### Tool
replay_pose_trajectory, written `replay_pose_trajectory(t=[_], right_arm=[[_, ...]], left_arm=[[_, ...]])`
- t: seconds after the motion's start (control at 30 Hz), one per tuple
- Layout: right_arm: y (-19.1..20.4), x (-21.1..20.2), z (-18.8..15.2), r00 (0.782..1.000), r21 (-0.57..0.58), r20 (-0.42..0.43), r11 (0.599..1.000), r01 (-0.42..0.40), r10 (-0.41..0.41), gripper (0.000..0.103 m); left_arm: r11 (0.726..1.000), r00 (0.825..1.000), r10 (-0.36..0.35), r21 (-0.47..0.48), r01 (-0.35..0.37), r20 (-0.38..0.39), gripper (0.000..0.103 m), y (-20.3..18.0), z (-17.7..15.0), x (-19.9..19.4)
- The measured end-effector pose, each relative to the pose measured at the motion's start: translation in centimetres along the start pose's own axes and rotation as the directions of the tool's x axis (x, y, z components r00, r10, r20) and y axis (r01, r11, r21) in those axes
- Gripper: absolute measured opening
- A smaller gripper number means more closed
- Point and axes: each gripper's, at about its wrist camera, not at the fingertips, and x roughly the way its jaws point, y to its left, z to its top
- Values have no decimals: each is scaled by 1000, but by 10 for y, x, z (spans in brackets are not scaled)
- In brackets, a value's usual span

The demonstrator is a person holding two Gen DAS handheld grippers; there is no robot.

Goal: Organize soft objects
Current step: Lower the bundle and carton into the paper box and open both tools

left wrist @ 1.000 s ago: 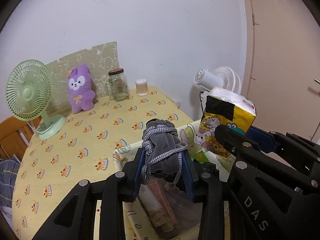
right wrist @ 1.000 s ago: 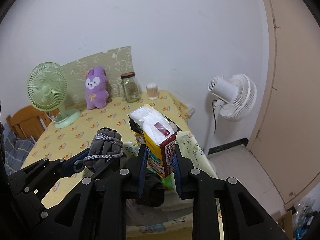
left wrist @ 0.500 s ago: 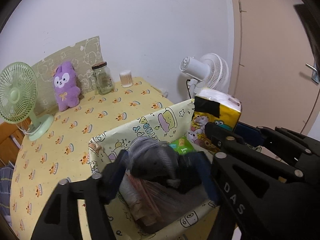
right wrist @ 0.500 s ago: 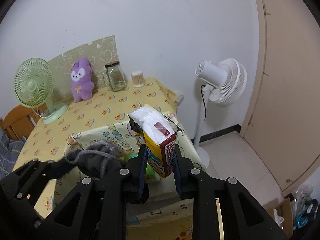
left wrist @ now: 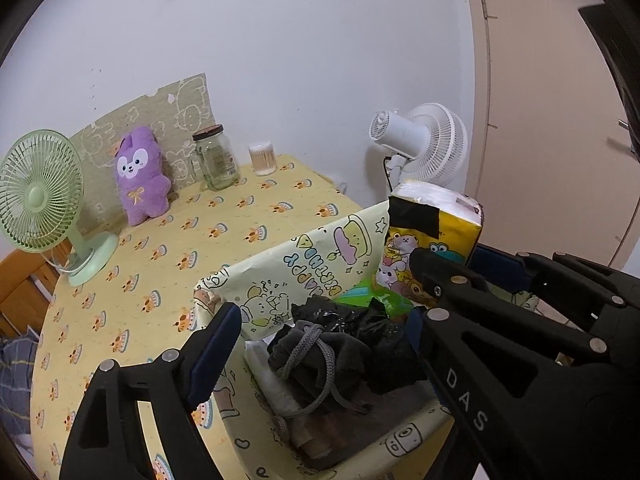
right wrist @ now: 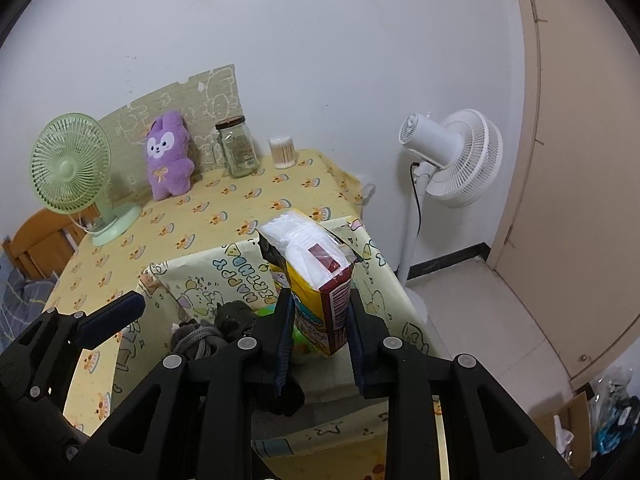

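Since a second ago the left claw (left wrist: 324, 344) has sprung wide, dropping the grey pouch (left wrist: 320, 356) into the storage box (left wrist: 304, 264), while the right claw (right wrist: 320, 328) grips the tissue pack (right wrist: 316, 276) above it, leaving the purple plush (left wrist: 140, 176) on the tabletop (left wrist: 224, 232).

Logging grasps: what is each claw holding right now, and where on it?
Right claw pinches the tissue pack by its lower sides. Left claw is open, holding nothing.

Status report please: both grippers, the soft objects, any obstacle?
Left gripper open above grey drawstring pouch in yellow cartoon-print storage box. Right gripper shut on yellow tissue pack, over box. No obstacle visible.
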Motion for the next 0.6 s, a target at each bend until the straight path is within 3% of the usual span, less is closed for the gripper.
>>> replay_pose_trajectory(t=[0.23,0.43,0.6], right_arm=[[0,2,2,1000,13,15,1000,-12,12,68],[1,-2,2,999,15,32,1000,-7,6,83],[7,-8,4,999,10,49,1000,-1,0,88]], left_arm=[[1000,1000,-12,-14,12,-1,90,4,2,3],[1000,1000,-16,-18,16,3,95,5,2,0],[1000,1000,-9,-23,9,18,96,10,3,-7]])
